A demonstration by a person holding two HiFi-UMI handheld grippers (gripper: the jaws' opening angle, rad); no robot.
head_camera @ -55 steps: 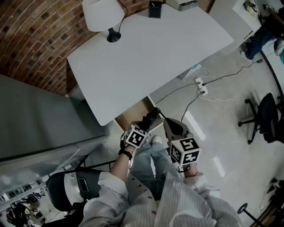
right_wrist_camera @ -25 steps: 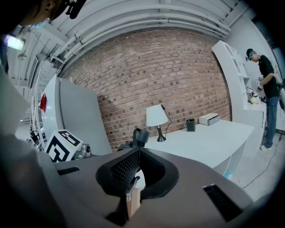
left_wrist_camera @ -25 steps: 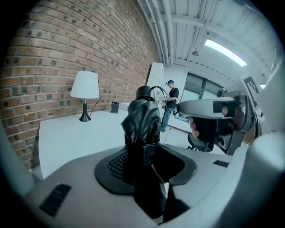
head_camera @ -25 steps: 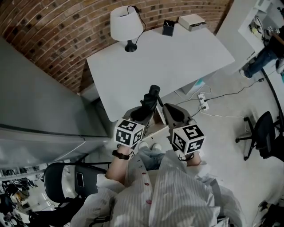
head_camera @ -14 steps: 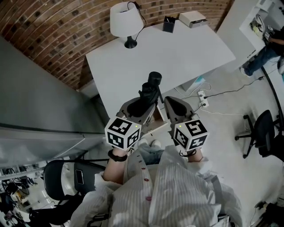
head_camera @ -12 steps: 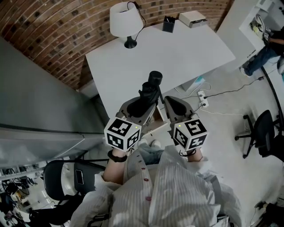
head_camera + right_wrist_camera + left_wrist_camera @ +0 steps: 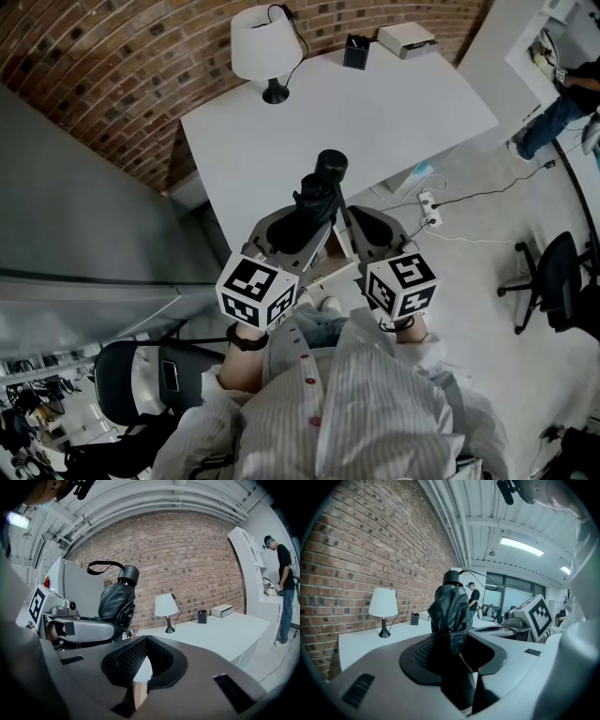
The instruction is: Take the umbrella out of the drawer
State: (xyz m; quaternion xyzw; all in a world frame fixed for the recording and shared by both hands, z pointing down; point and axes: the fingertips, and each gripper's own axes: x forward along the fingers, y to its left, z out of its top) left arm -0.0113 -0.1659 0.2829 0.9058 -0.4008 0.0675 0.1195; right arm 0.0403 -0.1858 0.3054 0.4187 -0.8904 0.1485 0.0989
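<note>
Up top in the head view, the left gripper at centre frame has the folded black umbrella raised over the near edge of the white bench. The right gripper sits just beside it, and a lamp stands at the upper left. Over to the left gripper view, and the fingers are clamped on the umbrella, upright at centre frame; in the right gripper view the fingers are closed on nothing, with the umbrella upper left of centre.
</note>
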